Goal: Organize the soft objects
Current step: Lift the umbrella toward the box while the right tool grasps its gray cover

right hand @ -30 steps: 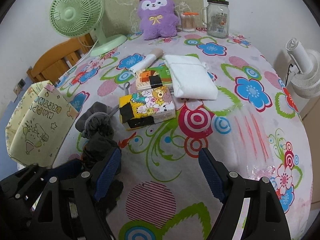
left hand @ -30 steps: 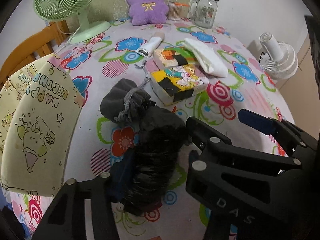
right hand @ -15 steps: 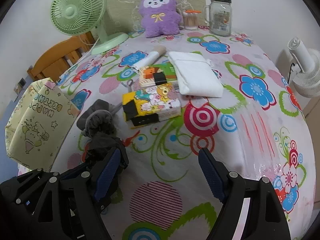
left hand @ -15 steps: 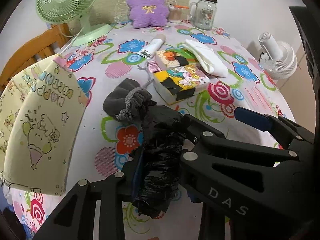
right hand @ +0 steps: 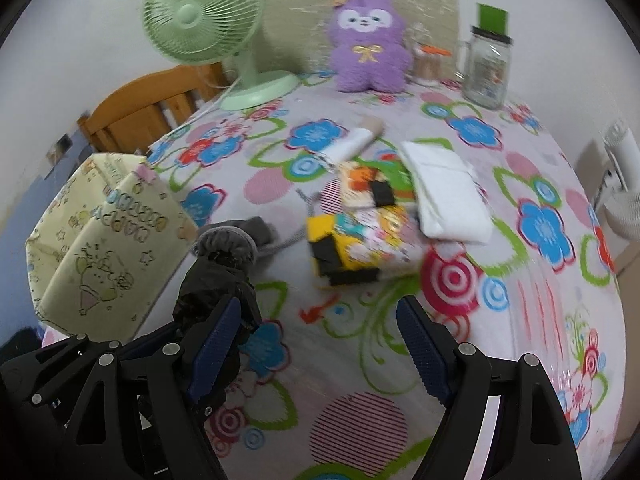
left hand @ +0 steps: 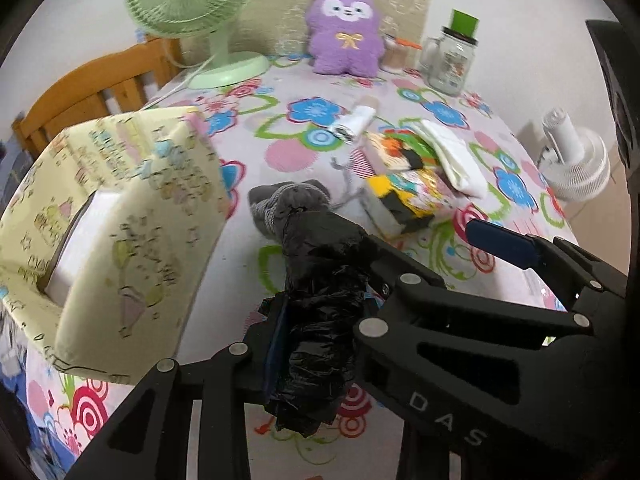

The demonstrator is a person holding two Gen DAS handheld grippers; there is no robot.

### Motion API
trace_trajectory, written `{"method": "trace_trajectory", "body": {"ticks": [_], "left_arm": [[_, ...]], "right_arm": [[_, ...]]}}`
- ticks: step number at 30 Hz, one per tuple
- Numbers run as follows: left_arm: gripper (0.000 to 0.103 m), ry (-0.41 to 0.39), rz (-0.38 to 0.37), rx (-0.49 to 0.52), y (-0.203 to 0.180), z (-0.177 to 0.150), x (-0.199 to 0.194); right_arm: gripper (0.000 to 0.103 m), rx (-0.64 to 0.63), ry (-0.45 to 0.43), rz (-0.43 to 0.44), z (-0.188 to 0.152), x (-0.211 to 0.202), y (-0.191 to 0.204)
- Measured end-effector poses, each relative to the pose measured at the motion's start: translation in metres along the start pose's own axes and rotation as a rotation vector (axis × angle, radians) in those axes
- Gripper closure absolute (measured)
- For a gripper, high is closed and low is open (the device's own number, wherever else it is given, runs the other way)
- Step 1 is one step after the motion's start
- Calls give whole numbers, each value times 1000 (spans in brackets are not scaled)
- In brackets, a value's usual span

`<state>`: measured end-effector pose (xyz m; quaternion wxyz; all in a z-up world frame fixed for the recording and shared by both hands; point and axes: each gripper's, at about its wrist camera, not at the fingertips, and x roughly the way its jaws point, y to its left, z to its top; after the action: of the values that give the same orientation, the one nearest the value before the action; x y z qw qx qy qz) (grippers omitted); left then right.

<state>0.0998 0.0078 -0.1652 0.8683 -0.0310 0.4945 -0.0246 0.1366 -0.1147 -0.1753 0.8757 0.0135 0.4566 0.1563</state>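
My left gripper point(left hand: 320, 320) is shut on a crumpled black plastic bag roll point(left hand: 320, 300) and holds it above the flowered tablecloth; it also shows in the right wrist view point(right hand: 212, 296). A yellow fabric bin point(left hand: 112, 220) with cartoon print stands open at the left, close to the roll. A grey drawstring pouch point(left hand: 288, 200) lies just beyond the roll. My right gripper point(right hand: 320, 340) is open and empty over the cloth. Farther off lie colourful tissue packs point(right hand: 360, 236), a white folded cloth point(right hand: 444, 192) and a rolled white item point(right hand: 352, 144).
A purple plush point(right hand: 368, 44), a green fan point(right hand: 200, 12), a glass jar point(right hand: 488, 68) and a small container stand at the table's far edge. A wooden chair point(right hand: 140, 112) is at the left. A white fan point(left hand: 576, 156) stands beyond the right edge.
My left gripper has closed on the black roll and lifted it, moving left toward the yellow bin, which now looms nearer. The right gripper stays open.
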Motion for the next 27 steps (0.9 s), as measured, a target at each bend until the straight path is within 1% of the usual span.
{"method": "trace_trajectory", "body": {"ticks": [4,9,15,19,27], "left_arm": [[66,7,21,-35,10,6,1],[66,12,37,-73,21,11,3],[66,29,50,-113,33,15,10],[66,44,52,-132,39,17,14],[66,67,91,-177,50,23,25]], "right_arm": [[20,-68,4,15,8,4,16],[20,-122,23,49,21,16,29],[20,-227,39,52,33,29,47],[20,-255,51,70,39,39,55],[20,-301,86,120,48,67,65]]}}
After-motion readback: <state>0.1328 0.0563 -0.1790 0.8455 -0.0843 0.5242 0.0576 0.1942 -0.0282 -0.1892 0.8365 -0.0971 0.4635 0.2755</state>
